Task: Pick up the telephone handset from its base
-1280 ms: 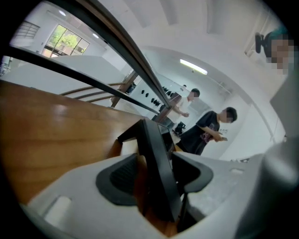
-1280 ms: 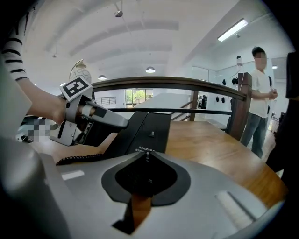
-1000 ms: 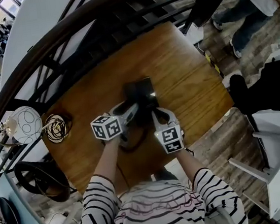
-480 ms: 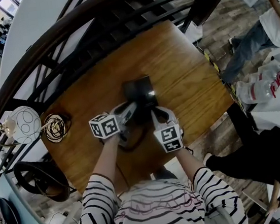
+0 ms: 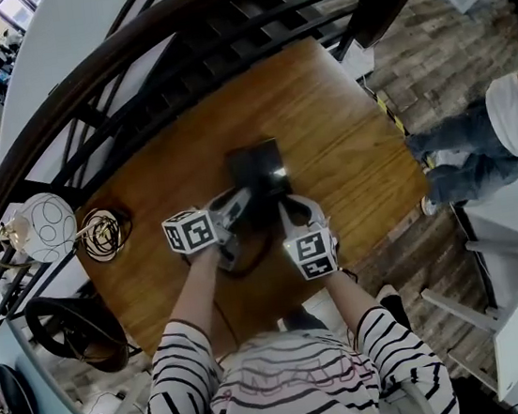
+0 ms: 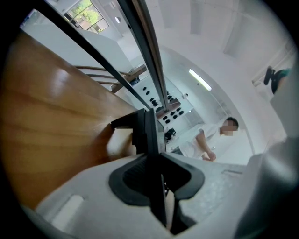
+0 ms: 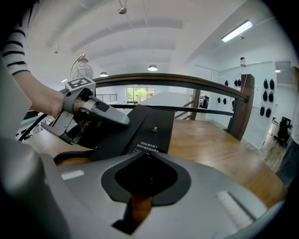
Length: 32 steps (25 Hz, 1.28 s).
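**Desk:** How's the light on your feeds?

**Me:** Bright and even. Above the table (image 7: 224, 149) I see a ceiling strip (image 7: 237, 31) lit, and daylight comes through a window (image 7: 135, 93) beyond its far edge. A pale sheen lies on the wood, and there's a white glint on the telephone (image 5: 259, 168).

**Desk:** Sharpness?

**Me:** Whatever sits nearest my lenses, on the table's near side, is soft. Straight lines bow around it, and the corners go black. Shadows on it are faint.

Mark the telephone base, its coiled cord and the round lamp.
telephone base (image 7: 152, 119), right gripper view, on its sloped black top face.
coiled cord (image 7: 71, 156), right gripper view, on the coils left of the base.
round lamp (image 5: 49, 229), head view, on the middle of its white globe.
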Available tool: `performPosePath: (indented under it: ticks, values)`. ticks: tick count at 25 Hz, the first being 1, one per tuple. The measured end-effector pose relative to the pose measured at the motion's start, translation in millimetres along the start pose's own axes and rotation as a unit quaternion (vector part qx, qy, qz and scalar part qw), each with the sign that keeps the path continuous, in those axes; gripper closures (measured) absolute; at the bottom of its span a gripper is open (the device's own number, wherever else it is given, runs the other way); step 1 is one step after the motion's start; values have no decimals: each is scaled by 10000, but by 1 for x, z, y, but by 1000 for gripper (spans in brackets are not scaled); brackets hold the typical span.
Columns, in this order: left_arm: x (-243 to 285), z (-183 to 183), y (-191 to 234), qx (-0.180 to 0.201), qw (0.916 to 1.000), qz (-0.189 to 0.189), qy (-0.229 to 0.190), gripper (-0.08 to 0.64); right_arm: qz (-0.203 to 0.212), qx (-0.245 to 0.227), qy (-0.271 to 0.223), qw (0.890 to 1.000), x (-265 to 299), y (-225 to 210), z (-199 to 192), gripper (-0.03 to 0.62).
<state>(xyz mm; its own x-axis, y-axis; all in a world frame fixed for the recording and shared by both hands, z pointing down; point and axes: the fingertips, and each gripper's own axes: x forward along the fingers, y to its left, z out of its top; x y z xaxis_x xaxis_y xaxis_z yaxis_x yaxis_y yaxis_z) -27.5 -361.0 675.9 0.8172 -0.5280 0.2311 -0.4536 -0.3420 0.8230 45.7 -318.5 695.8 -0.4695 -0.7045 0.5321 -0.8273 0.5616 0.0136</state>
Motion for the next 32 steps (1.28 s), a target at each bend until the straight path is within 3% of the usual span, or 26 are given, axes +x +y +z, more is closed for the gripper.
performPosePath:
  ticks: [13, 20, 23, 32]
  values:
    - [-10, 4, -20, -109, 9995, -260, -124, 488, -14, 72, 21, 10000, -3, -1, 0, 569]
    - [-27, 10, -39, 193, 9990, -312, -259, 488, 126, 325, 236, 9991, -8, 0, 1, 568]
    - [-39, 15, -53, 356, 9980, -375, -352, 488, 197, 422, 292, 9985, -11, 5, 4, 522]
    - [-86, 25, -95, 819, 9940, -362, -633, 488, 54, 459, -364, 9983, -51, 7, 58, 575]
